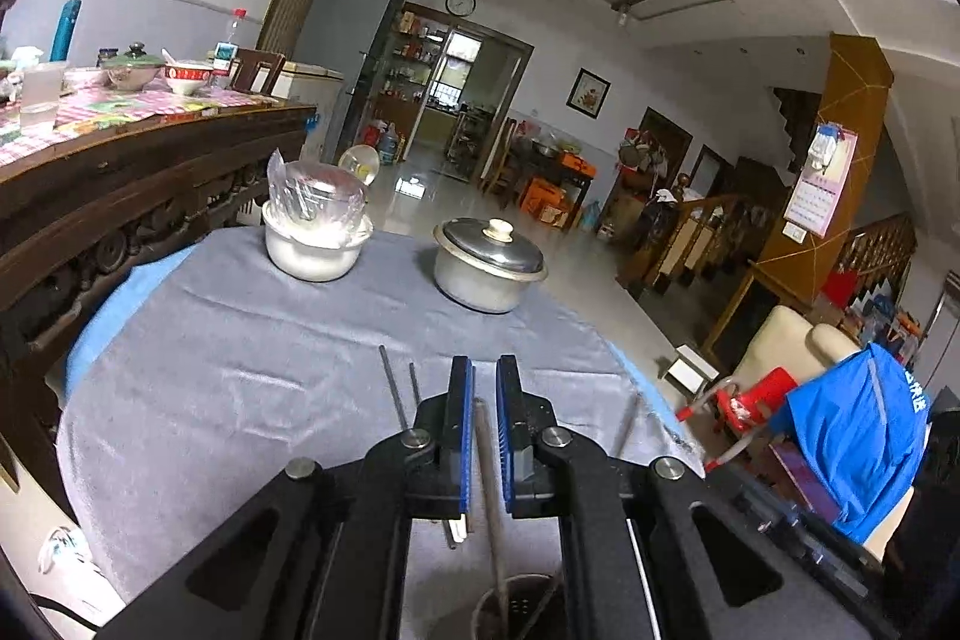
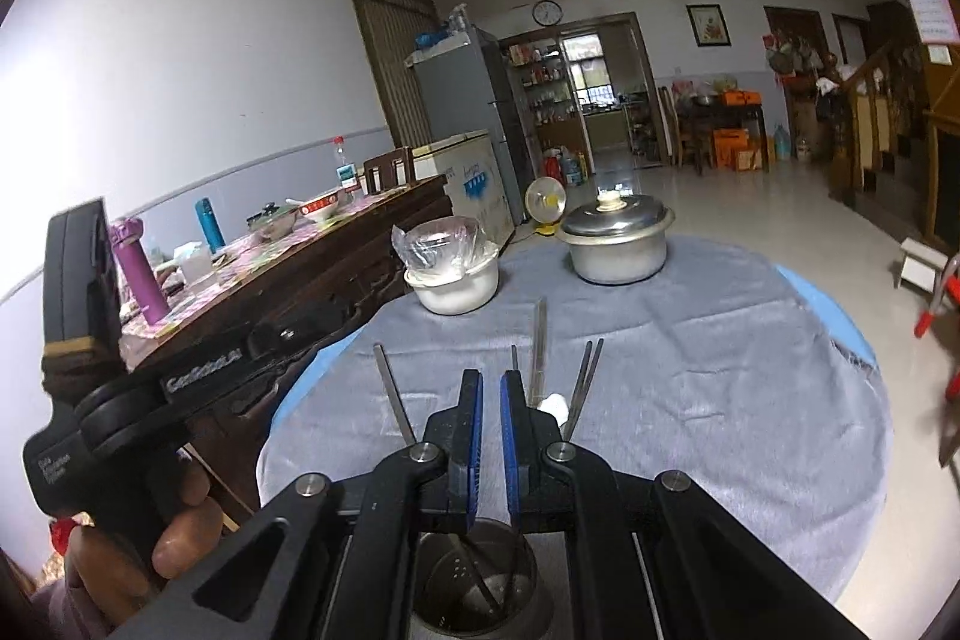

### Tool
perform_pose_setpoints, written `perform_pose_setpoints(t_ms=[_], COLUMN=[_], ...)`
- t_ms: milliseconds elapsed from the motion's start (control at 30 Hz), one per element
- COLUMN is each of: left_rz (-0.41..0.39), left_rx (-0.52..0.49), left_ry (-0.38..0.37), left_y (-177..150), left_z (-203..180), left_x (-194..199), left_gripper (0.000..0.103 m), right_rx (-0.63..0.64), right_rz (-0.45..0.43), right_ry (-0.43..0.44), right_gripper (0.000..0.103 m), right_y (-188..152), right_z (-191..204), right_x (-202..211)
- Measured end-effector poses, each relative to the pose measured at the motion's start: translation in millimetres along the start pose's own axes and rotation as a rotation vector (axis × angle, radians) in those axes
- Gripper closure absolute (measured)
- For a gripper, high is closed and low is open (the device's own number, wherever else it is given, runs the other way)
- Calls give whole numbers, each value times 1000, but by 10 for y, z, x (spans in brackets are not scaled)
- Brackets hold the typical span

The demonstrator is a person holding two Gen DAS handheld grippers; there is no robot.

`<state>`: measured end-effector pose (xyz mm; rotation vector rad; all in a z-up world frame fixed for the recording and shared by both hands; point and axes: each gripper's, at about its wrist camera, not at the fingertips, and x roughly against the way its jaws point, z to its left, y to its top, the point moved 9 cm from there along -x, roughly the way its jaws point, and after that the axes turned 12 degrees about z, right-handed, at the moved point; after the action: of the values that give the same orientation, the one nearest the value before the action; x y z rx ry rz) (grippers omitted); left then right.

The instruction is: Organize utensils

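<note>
At lower centre, a metal utensil cup [image 2: 474, 580] sits just below the right hand-held gripper [image 2: 492, 400], which is nearly closed and seemingly empty.

Left gripper [image 1: 485, 436] jaws narrowed, perhaps around chopstick [image 1: 489, 484], above holder [image 1: 516, 604]

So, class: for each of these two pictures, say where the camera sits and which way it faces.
Left wrist: on the left gripper, facing across the grey-clothed table toward the lidded pot; only its own fingers show.
Right wrist: on the right gripper, facing likewise; the left hand shows beside it.
Shared: pot, white bowl, utensil holder.
</note>
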<state>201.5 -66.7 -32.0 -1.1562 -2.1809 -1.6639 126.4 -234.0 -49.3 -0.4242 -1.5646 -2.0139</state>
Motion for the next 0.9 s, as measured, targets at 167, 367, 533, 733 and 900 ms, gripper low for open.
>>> perform_pose_setpoints(t_ms=[167, 367, 533, 733, 900], left_rz=[-3, 1, 11, 28, 68], left_rx=[24, 44, 45, 57, 61], left_ry=[5, 35, 46, 89, 144], left_y=[-16, -27, -67, -109, -207], left_z=[115, 232, 262, 352, 522], left_x=[49, 63, 61, 61, 14], left_gripper=[75, 68, 58, 43, 38], right_rx=[-62, -118, -119, -144, -179], right_rz=[-7, 3, 2, 2, -22], right_ry=[-28, -33, -40, -53, -67], right_gripper=[95, 95, 95, 92, 60], right_y=[7, 3, 7, -22, -60], right_z=[-201, -327, -329, -425, -538], right_x=[31, -1, 14, 41, 108])
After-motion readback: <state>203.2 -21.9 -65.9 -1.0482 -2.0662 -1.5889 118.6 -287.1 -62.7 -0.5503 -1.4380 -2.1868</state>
